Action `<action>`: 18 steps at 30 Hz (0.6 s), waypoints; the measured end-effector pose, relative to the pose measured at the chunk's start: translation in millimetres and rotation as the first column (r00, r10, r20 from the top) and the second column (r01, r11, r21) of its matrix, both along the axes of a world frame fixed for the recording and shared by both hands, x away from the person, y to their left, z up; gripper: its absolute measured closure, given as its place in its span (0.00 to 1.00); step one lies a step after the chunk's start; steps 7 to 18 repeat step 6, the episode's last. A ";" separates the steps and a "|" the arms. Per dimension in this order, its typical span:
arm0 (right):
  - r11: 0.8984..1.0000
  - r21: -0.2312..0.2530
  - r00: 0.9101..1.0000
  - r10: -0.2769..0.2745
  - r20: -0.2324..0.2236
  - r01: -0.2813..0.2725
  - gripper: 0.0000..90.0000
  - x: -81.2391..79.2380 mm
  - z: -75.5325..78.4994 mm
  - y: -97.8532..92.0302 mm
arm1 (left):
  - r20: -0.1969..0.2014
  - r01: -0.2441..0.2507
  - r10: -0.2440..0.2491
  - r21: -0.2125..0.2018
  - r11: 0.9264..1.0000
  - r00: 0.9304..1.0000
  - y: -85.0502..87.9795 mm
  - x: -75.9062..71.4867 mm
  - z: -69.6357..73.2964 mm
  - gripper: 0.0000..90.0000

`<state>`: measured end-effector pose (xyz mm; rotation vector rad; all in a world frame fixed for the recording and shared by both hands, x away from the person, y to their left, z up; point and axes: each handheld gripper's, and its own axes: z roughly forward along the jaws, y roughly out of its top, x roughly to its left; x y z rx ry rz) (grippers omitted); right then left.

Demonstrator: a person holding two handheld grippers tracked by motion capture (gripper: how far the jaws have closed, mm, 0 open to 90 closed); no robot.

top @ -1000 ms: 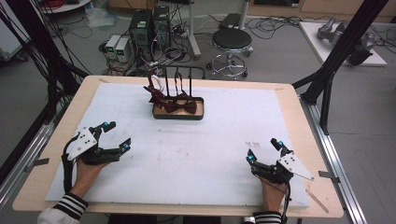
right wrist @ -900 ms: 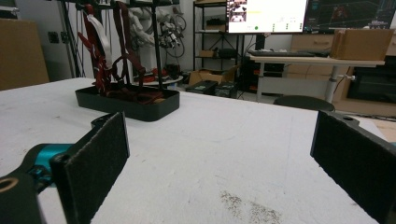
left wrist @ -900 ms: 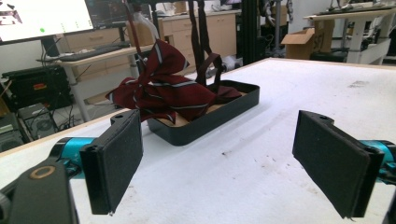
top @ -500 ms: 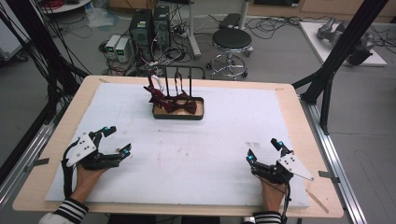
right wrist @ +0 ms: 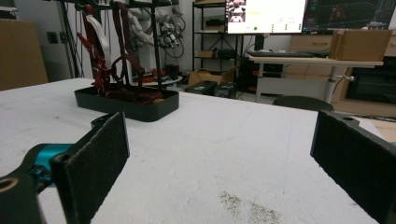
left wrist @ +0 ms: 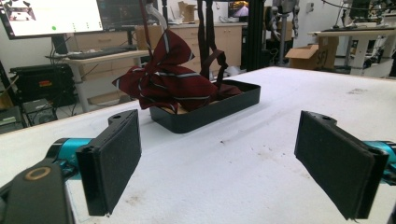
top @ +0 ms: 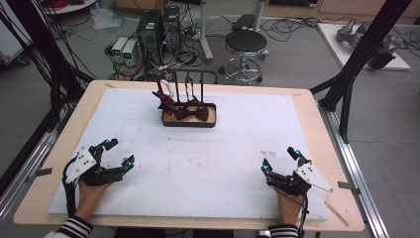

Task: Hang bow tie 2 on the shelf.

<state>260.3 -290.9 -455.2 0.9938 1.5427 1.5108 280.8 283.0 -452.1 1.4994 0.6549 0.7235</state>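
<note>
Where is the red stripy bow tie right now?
In the high view the bow tie lies in the black tray at the far middle of the table, under the black rack, well ahead of both grippers.

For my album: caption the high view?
Two open grippers rest near a tray of maroon bow ties.

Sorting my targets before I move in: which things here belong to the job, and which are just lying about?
Belong to the job:
- dark red bow ties
- black tray holding them
- rack rising from the tray's far side
- left gripper and right gripper, both open

Just lying about:
- stool
- computer towers on the floor
</note>
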 end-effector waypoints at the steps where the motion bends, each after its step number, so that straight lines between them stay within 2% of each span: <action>1: 1.000 0.001 1.000 0.000 -0.001 0.000 0.04 0.0 0.0 0.0 | 0.000 0.000 0.000 0.000 1.000 1.000 0.0 0.0 0.0 0.17; 18: 1.000 0.001 1.000 0.000 0.002 0.000 0.04 0.1 0.1 -0.3 | -0.003 -0.002 0.002 0.002 1.000 1.000 -0.1 -0.6 -0.6 0.17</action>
